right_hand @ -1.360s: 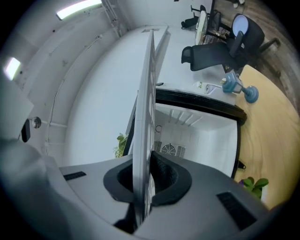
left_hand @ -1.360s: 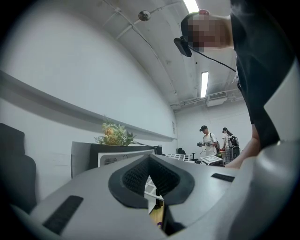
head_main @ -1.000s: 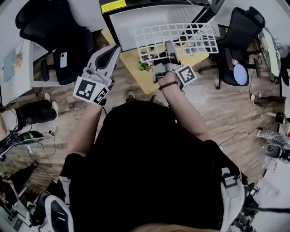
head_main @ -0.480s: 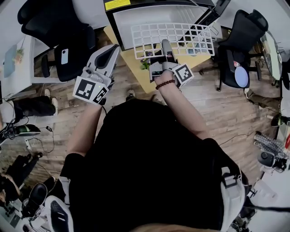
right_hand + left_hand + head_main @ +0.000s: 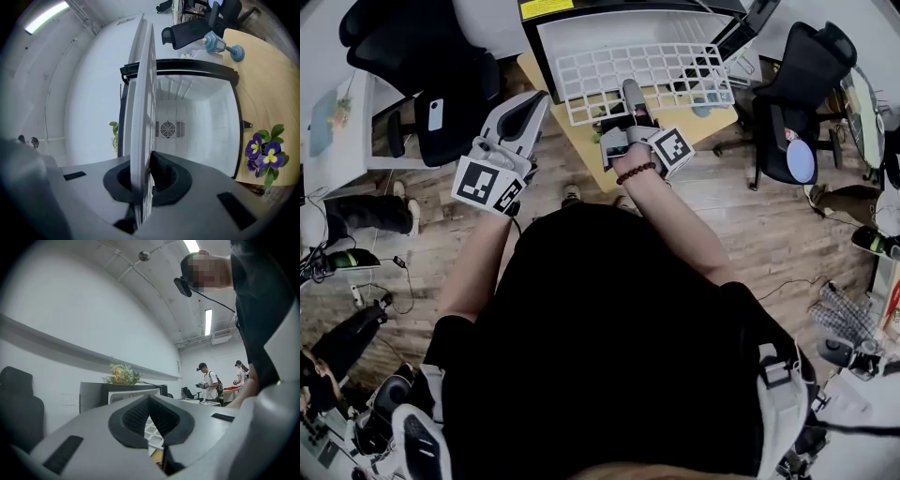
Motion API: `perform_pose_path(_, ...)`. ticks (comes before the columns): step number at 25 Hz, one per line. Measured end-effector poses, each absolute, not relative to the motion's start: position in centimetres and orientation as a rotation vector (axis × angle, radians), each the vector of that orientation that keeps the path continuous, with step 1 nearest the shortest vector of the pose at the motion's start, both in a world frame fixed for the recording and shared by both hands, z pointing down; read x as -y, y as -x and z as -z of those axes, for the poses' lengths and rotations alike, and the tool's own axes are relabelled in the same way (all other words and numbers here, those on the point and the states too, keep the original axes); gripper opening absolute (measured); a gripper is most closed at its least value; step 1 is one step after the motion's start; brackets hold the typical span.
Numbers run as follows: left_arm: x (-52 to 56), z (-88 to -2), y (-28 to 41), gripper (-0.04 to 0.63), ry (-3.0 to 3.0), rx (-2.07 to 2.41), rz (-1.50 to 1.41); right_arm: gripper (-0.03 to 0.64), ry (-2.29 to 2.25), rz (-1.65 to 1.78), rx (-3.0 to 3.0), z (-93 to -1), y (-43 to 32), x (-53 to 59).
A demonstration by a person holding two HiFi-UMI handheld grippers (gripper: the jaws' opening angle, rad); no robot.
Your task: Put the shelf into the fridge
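Wood floor [image 5: 769, 216]; shelf [image 5: 609, 75] in right tool [image 5: 142, 180]

The left tongs [image 5: 528, 103] are held forward and to the left on a bent arm, jaws pressed together with nothing between them. The right tongs [image 5: 630, 94] are reached further ahead on a straighter arm, jaws clamped on the near edge of the shelf [image 5: 642, 70].

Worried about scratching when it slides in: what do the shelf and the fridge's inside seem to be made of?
The shelf looks like white-coated wire or moulded plastic, matte: thin bars in open square cells; unsure which. Inside, the fridge looks like smooth white moulded plastic, going by its ribbed, faintly glossy walls.
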State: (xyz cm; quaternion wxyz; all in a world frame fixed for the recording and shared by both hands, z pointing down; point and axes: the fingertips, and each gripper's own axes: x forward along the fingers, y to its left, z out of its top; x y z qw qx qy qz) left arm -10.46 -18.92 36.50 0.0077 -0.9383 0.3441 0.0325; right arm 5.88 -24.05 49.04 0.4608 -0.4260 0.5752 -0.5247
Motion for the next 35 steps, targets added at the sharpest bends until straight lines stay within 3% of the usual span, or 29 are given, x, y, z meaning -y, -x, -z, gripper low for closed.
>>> perform_pose_path(35,20.8,-37.0,11.1,0.018,2.923,-1.154,-0.101,0.032,0.997,1.368,-1.385,-49.4,-4.8,28.1)
